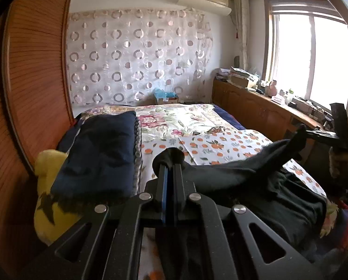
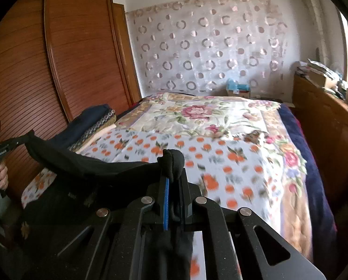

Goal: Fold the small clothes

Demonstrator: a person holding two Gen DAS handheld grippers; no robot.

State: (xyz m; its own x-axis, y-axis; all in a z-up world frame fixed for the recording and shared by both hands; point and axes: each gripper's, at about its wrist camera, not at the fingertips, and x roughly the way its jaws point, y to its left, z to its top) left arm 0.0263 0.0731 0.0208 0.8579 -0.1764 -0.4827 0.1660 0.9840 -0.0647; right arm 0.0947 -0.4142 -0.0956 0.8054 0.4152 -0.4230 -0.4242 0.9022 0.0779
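Observation:
A small black garment hangs stretched between both grippers above the near end of the bed; it also shows in the right wrist view. My left gripper is shut on one corner of it, fabric bunched at the tips. My right gripper is shut on the other corner. The right gripper shows in the left wrist view at the far right, and the left gripper shows in the right wrist view at the far left. The garment's lower part drapes down to the orange-print sheet.
A folded dark blue pile lies at the bed's left side with a yellow plush beside it. A wooden wardrobe stands on the left, a cluttered wooden cabinet along the window on the right. A floral quilt covers the far bed.

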